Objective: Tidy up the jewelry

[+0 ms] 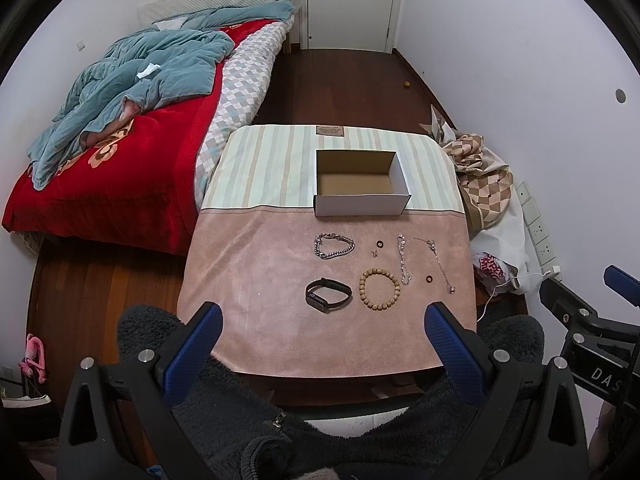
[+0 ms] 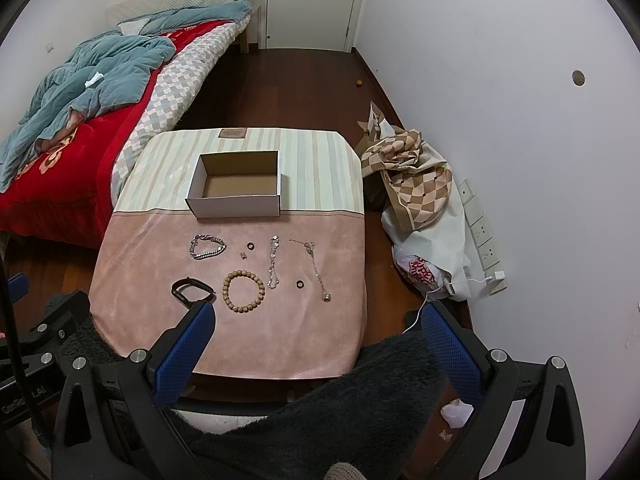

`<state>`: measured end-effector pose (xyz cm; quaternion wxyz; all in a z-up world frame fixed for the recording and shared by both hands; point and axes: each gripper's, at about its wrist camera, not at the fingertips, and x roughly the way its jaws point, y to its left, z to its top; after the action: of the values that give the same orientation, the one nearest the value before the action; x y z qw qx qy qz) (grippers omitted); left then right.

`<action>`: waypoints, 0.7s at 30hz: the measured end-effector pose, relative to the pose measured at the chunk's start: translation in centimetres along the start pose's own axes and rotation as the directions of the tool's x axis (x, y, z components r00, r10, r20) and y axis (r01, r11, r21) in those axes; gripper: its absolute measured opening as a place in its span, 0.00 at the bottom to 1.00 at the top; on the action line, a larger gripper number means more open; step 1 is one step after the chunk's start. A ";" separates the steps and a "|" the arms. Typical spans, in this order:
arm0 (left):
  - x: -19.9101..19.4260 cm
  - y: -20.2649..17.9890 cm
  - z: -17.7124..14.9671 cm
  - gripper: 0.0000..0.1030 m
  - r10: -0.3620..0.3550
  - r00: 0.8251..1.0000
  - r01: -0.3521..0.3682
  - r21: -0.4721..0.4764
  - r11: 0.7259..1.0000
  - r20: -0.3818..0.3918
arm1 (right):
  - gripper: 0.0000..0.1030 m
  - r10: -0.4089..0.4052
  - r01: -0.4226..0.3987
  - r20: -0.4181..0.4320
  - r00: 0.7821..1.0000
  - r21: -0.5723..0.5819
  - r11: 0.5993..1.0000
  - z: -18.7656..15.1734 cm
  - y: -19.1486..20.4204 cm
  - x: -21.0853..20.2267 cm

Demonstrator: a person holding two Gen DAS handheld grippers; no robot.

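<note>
1. Jewelry lies spread on the pink part of the desk point(image 1: 256, 280), ahead of both tools: black band point(image 1: 329, 294) nearest the left tool, wooden bead bracelet point(image 1: 379, 289) just right of it, silver chain bracelet point(image 1: 334, 246) farther ahead.
2. Beyond those: thin crystal chain point(image 2: 273, 262), pendant necklace point(image 2: 318, 270), small dark rings point(image 2: 300, 283), all apart from each other.
3. Open cardboard box point(image 1: 362, 204) sits past the jewelry, empty, likely the target.
4. Left tool point(image 1: 324, 344) wide open, holds nothing, hovers at the desk's near edge.
5. Right tool point(image 2: 316, 344) also wide open, empty.
6. Advice: start with the nearest bulky piece, pinch across the band not the hole, lift clear, drop inside the box; leave thin chains for careful low pinches.
</note>
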<state>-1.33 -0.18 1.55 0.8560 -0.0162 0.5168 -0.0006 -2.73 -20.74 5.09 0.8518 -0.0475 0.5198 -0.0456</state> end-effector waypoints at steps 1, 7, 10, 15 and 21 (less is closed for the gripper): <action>0.0 0.1 0.0 1.00 0.000 1.000 0.000 -0.001 1.000 0.001 | 1.00 0.000 0.000 0.001 1.000 0.000 1.000 0.0 0.1 0.0; -0.1 0.2 0.0 1.00 -0.002 1.000 0.002 -0.002 1.000 0.006 | 1.00 0.003 -0.003 0.002 1.000 0.001 1.000 0.0 0.1 0.0; 0.0 0.2 0.3 1.00 0.011 1.000 -0.010 -0.005 1.000 0.025 | 1.00 0.013 -0.013 0.008 1.000 0.017 1.000 0.3 -0.4 0.2; 2.2 0.8 2.4 1.00 0.085 0.992 -0.083 -0.027 0.996 0.089 | 1.00 0.046 -0.048 0.029 0.999 0.077 0.996 1.8 -1.5 3.0; 9.4 2.1 3.3 1.00 0.230 0.970 -0.229 -0.018 0.973 0.079 | 1.00 0.063 -0.056 -0.068 0.996 0.107 0.993 2.5 -0.3 12.2</action>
<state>5.97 1.86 -5.29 0.8704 0.0399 0.4802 0.1016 5.05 -22.54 -4.47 0.8351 0.0145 0.5477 -0.0490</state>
